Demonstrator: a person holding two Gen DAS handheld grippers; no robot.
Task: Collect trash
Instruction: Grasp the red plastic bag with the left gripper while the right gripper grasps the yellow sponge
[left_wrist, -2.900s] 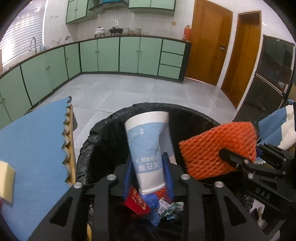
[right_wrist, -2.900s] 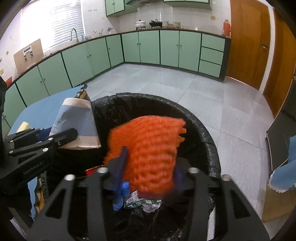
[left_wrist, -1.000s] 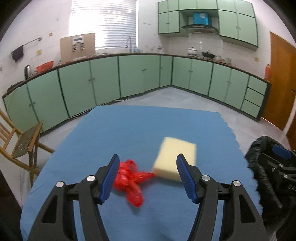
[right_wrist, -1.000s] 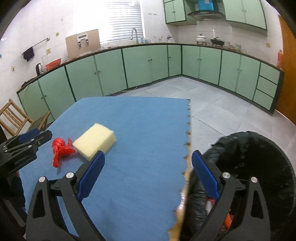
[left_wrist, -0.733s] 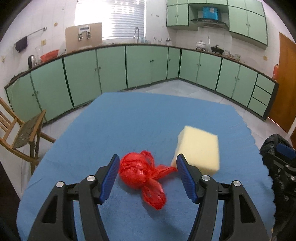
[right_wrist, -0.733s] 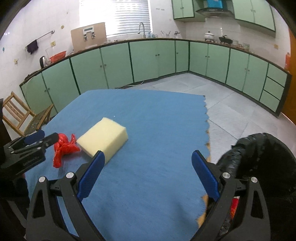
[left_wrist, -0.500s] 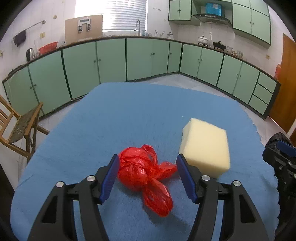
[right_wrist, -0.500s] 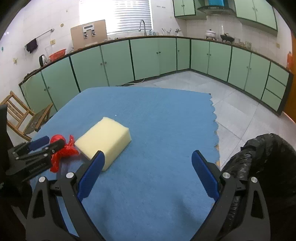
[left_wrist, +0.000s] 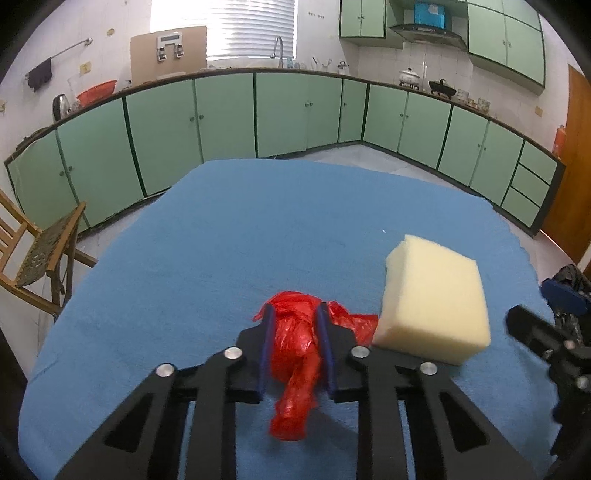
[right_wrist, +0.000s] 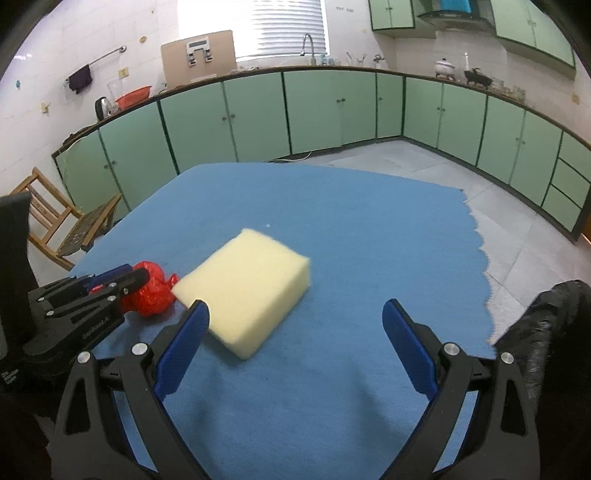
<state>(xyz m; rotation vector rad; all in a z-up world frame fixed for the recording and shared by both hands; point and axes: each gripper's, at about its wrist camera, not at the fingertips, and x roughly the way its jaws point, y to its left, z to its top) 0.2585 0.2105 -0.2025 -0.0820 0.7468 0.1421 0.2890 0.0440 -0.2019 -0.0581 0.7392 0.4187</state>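
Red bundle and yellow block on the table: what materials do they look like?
Red bundle: thin plastic film, probably a knotted bag; glossy, crinkled, with highlights on the folds. The left gripper has just been closing, and its pads now press on it.
Yellow block: looks like foam sponge; matte pale yellow, soft rounded edges, no sheen. Pores cannot be made out.

Red bag (left_wrist: 295, 343), yellow sponge (left_wrist: 434, 306), blue cloth (left_wrist: 258, 229)

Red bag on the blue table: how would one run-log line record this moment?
left gripper: just closed on red plastic bag | right gripper: open, near yellow sponge | bin: right of table
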